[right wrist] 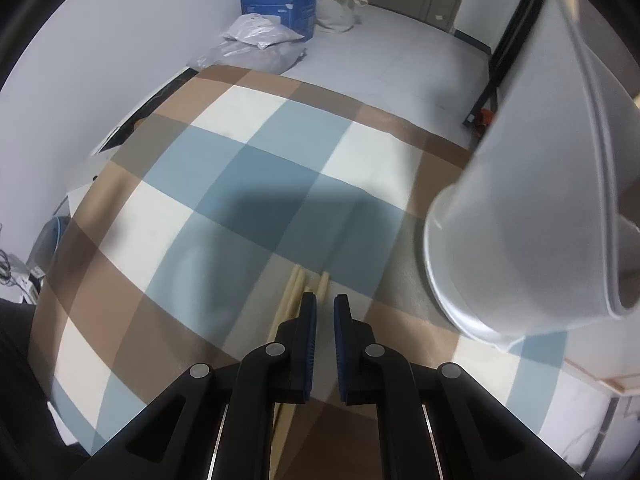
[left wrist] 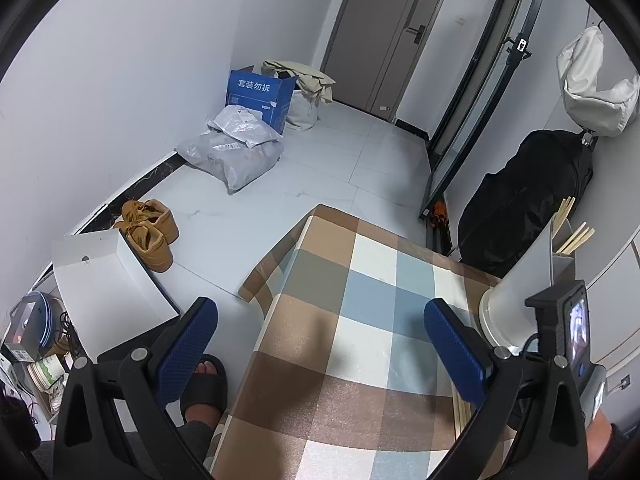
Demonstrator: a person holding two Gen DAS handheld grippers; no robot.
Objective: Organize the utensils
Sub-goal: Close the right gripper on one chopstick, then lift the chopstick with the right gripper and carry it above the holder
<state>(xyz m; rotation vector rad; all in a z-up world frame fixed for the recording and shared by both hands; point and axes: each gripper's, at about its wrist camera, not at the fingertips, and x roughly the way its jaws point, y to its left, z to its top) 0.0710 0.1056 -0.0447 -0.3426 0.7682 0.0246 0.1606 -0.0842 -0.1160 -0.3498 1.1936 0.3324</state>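
Observation:
Several pale wooden chopsticks lie on the checked tablecloth just ahead of my right gripper, which points steeply down. Its blue pads stand a narrow slit apart, and one chopstick runs into that slit, so it is shut on it. A white utensil holder stands close on the right. In the left wrist view the same holder has a few chopsticks sticking up from it. My left gripper hangs open over the table's near corner with nothing between its fingers. Loose chopsticks show under its right finger.
The table's left edge drops to a tiled floor where a person's sandalled foot stands. A white box, tan shoes, grey bags and a blue carton lie along the wall. A black bag leans behind the holder.

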